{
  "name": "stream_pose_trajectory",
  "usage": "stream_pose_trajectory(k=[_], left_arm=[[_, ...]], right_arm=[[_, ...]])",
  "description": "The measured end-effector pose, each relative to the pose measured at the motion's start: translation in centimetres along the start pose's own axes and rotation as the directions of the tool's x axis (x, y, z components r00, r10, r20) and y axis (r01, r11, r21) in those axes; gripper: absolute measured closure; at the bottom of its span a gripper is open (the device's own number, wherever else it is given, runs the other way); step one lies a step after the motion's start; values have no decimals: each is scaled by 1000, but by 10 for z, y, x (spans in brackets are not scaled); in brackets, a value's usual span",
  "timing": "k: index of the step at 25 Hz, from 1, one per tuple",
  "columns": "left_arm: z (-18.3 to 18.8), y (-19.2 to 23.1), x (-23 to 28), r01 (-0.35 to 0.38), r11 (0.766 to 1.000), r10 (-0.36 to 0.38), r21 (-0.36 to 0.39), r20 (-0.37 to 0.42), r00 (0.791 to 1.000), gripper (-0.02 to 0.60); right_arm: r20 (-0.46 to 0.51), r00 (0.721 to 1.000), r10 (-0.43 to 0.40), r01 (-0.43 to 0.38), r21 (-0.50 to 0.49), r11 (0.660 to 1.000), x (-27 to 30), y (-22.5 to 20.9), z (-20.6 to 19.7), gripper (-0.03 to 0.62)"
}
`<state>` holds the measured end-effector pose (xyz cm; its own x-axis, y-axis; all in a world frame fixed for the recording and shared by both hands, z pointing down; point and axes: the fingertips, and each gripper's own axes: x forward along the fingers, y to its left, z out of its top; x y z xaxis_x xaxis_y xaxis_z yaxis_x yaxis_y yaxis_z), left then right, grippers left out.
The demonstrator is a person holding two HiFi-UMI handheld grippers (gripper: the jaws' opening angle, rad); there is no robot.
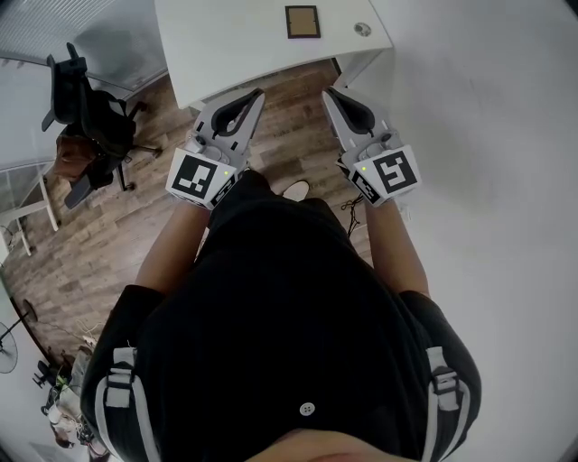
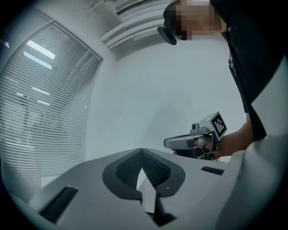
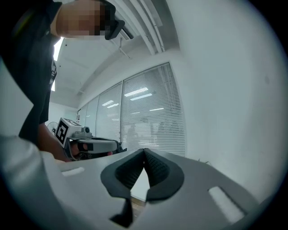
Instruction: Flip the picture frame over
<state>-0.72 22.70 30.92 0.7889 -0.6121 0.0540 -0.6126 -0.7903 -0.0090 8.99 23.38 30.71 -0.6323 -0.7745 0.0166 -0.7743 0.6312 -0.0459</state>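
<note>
A small brown picture frame (image 1: 302, 22) lies flat on the white table (image 1: 226, 45) at the top of the head view, well ahead of both grippers. My left gripper (image 1: 258, 94) hangs in the air short of the table's near edge, its jaws closed tip to tip with nothing between them (image 2: 142, 151). The right gripper (image 1: 328, 93) is level beside it, also shut and empty (image 3: 144, 151). Each gripper view shows the other gripper from the side, the right gripper (image 2: 191, 142) and the left gripper (image 3: 92, 144). Neither gripper view shows the frame.
A small round grey object (image 1: 362, 30) sits on the table right of the frame. A black office chair (image 1: 90, 126) stands on the wooden floor (image 1: 108, 226) at the left. A white wall (image 1: 488, 108) runs along the right. Windows with blinds (image 2: 40, 112) fill the left side.
</note>
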Motion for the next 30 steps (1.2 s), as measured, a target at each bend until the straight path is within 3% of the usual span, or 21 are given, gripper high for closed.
stream_pose_trajectory(k=[6, 18, 25, 30], left_arm=[[-3, -6, 3, -2, 1000, 2, 2, -9, 1000, 574], [-6, -11, 10, -2, 1000, 2, 9, -23, 1000, 574], [-1, -16, 16, 1, 1000, -1, 22, -26, 1000, 574], [3, -17, 18, -1, 1000, 2, 29, -25, 1000, 574]], right_arm=[[0, 1000, -19, 19, 19, 1000, -9, -10, -4, 583], [-20, 1000, -22, 22, 3, 1000, -11, -17, -7, 347], [-17, 999, -29, 29, 22, 999, -14, -24, -6, 241], [-10, 999, -34, 35, 26, 999, -15, -26, -2, 224]])
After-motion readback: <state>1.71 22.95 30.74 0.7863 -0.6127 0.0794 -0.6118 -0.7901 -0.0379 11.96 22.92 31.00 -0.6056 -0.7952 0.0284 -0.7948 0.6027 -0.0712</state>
